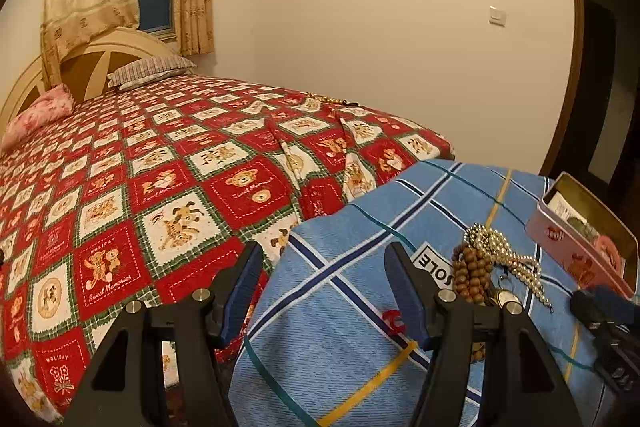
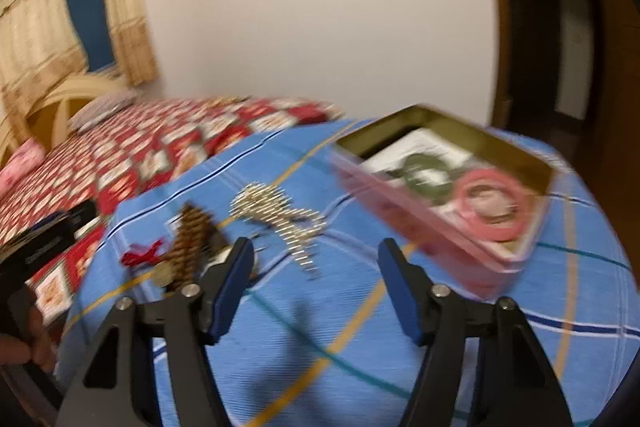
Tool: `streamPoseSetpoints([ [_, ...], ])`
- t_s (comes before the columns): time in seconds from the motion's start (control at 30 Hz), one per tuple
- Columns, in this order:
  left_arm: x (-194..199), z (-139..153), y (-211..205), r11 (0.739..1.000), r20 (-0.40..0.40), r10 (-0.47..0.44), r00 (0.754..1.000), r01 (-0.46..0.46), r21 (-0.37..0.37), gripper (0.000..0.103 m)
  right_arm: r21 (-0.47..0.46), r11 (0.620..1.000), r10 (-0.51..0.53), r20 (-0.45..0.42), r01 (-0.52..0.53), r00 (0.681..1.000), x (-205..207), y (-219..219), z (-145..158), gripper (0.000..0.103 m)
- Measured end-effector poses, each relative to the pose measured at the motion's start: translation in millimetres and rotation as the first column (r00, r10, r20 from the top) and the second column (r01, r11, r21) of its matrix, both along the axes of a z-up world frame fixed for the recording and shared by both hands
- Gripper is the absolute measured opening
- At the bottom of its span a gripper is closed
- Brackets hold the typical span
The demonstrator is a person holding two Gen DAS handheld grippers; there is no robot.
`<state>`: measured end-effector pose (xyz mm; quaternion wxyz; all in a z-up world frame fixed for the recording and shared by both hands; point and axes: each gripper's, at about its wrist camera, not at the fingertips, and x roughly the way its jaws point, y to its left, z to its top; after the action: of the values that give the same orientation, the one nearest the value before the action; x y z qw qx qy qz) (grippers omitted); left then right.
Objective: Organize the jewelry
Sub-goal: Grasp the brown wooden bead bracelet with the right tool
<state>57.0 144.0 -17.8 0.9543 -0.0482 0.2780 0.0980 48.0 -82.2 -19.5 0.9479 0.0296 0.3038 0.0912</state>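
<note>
On a blue plaid cloth lie a pearl necklace, a brown wooden bead string, a small gold piece and a red bow clip. A pink tin box stands open at the right; in the blurred right wrist view the box holds a green bangle and a pink bangle. My left gripper is open and empty, left of the beads. My right gripper is open and empty, above the cloth near the pearls and beads.
A bed with a red teddy-bear quilt fills the left, with pillows at the headboard. A beaded strand lies at the bed's far edge. A wall and a dark doorway stand behind. The right gripper shows in the left view.
</note>
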Motion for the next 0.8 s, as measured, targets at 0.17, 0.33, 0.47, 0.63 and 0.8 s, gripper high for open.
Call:
streamPoseSetpoints([
  [0.17,1.9,-1.8,6.5,0.999,-0.012,0.01,1.0,-0.01,-0.037,0.063,0.06,0.993,0.11,-0.126,-0.104,0.986,23.7,21.7,-16.1,0.049],
  [0.33,6.6,-8.8,27.2,0.988,-0.055,0.094,0.994,-0.1,-0.117,0.063,0.114,0.974,0.21,-0.107,-0.198,0.972,16.6,39.0,-12.3,0.049],
  [0.47,2.1,-9.1,32.9,0.982,-0.042,0.123,0.992,-0.127,-0.136,0.063,0.085,0.957,0.285,-0.116,-0.276,0.952,14.5,66.9,-15.0,0.049],
  [0.63,-5.7,-5.5,36.0,0.979,-0.001,0.146,0.989,-0.145,-0.146,0.063,0.0,0.942,0.335,-0.075,-0.336,0.939,20.3,96.9,-7.9,0.042],
  [0.8,-9.0,-4.5,40.6,0.974,0.009,0.172,0.985,-0.169,-0.15,0.063,-0.065,0.911,0.391,-0.176,-0.407,0.903,40.3,121.7,-25.3,0.029],
])
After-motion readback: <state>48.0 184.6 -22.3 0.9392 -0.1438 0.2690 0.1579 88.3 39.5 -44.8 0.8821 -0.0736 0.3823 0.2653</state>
